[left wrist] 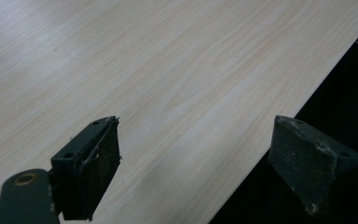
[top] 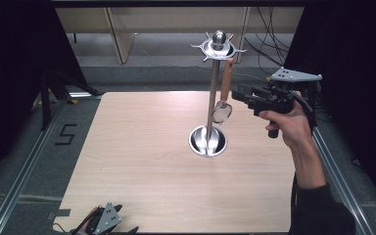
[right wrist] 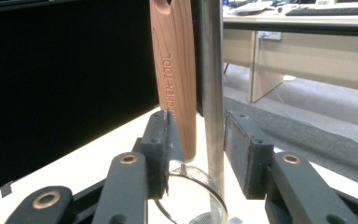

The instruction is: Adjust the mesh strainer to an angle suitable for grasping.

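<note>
A tall metal utensil stand rises from a round base on the wooden table. A small strainer with a wooden handle hangs from the stand's hooked top. A hand holds my right gripper level at the handle's lower end. In the right gripper view, the gripper is open, with the wooden handle and the pole between its jaws. The left jaw is against the handle. My left gripper lies open at the table's front left edge.
In the left gripper view, the open gripper looks across bare tabletop, one jaw past the table edge. Metal rails run along both sides of the table. Desks and cables stand beyond the far edge.
</note>
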Motion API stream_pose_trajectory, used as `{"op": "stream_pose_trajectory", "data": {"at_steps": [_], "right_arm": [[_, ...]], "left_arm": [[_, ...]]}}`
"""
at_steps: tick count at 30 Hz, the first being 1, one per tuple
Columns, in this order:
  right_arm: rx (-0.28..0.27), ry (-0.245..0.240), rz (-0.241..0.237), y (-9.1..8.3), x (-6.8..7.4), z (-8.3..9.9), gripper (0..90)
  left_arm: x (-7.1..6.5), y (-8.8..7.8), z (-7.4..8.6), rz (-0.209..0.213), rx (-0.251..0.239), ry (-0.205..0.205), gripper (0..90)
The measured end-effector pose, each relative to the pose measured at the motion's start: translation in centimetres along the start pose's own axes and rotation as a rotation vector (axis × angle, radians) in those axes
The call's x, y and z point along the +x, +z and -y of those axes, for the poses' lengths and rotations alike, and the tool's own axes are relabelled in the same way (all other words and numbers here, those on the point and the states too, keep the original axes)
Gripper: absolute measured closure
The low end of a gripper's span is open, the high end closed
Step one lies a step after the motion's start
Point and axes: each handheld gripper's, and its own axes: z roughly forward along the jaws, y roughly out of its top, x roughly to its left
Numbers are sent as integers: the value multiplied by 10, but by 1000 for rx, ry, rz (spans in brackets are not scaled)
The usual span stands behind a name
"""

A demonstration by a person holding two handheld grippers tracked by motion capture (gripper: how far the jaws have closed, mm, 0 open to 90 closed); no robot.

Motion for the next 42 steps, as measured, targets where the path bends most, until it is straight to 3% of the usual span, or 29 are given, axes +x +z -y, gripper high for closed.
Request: {"op": "stream_pose_trajectory", "data": {"at_steps": [8, 9, 11, 13, 14, 15, 16, 19, 20, 22, 23, 25, 26, 28, 33, 34, 36, 39, 42], "right_arm": [[-8, -18, 19, -10, 3, 7, 582], [4, -4, 34, -12, 5, 8, 576], [-18, -24, 79, -13, 6, 11, 563], [-16, -34, 69, -13, 7, 13, 552], [-16, -41, 71, -14, 7, 15, 548], [-18, -32, 74, -14, 8, 16, 544], [-12, -19, 72, -14, 10, 18, 537], [-13, -33, 74, -15, 11, 21, 524], [-6, -40, 73, -16, 11, 22, 519], [4, -35, 75, -16, 14, 24, 512], [-6, -38, 84, -16, 14, 25, 508], [2, -35, 79, -18, 16, 27, 493], [-10, -56, 87, -18, 15, 28, 489], [-19, -27, 72, -19, 18, 33, 489], [-16, -25, 72, -19, 23, 45, 482], [-29, -47, 76, -19, 22, 46, 480], [-29, -35, 80, -18, 25, 50, 477], [-4, -62, 92, -17, 26, 53, 473], [6, -55, 91, -15, 28, 57, 469]], "left_arm": [[-1, 1, 1, 0, -6, -16, 155], [-1, 1, 1, 0, -7, -16, 155], [2, 0, 0, -4, -2, 16, 155], [1, 1, 0, -3, -9, 14, 155], [3, 0, 0, -7, 2, 36, 155], [1, 0, 1, -5, 9, 0, 155], [1, 0, 1, -5, 7, -1, 155], [1, 0, 1, -6, 7, 4, 155], [3, 0, 0, -9, 2, 28, 155], [1, 0, 0, -7, 7, 5, 155], [3, 0, 0, -9, 7, 24, 155], [2, 0, 0, -9, 6, 14, 155], [3, -1, 0, -12, 10, 26, 155], [3, -1, 0, -11, 12, 22, 155], [3, -1, 0, -11, 14, 28, 156], [3, -1, 0, -10, 11, 21, 156], [3, -1, -1, -13, 14, 30, 155], [2, -1, 0, -9, 3, 21, 156], [3, -1, -1, -12, 12, 30, 155]]}}
